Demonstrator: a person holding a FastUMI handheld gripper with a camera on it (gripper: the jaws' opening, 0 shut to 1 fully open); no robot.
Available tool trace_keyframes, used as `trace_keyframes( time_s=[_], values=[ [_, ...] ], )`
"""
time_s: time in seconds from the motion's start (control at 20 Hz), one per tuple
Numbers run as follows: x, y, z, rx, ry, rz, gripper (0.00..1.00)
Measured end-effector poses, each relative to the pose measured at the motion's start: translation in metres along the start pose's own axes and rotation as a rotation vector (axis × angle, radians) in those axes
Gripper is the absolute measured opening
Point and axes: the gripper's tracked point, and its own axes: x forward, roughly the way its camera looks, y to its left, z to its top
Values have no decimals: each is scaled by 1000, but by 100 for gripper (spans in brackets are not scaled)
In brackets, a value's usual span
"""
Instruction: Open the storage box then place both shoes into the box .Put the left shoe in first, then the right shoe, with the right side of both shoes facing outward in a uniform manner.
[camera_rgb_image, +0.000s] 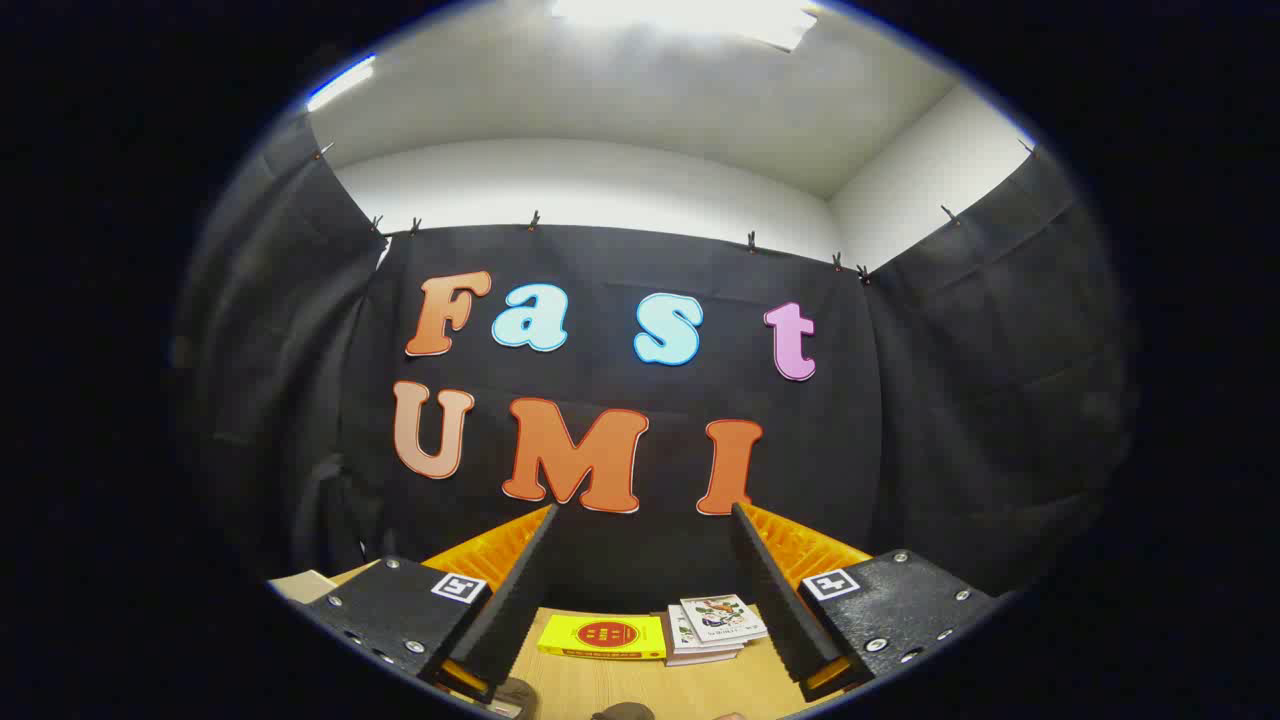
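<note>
Wooden table (600, 685) is lying below the gripper (640, 520), whose fingers are standing wide apart and holding nothing, pointing level at the black cloth wall (620, 270). Between and beyond them a yellow book (603, 636) and a small stack of booklets (712, 628) are sitting near the table's far edge. Dark rounded shapes (620, 711) are peeking in just under the fingers; whether they are shoes I cannot tell. No box is presenting itself, so its direction is unclear; likely the gripper needs tilting down.
</note>
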Motion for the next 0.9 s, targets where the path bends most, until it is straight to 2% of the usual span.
trace_keyframes(
  time_s=[0.9],
  values=[
    [13,40,-10,53,24,83,99]
  ],
)
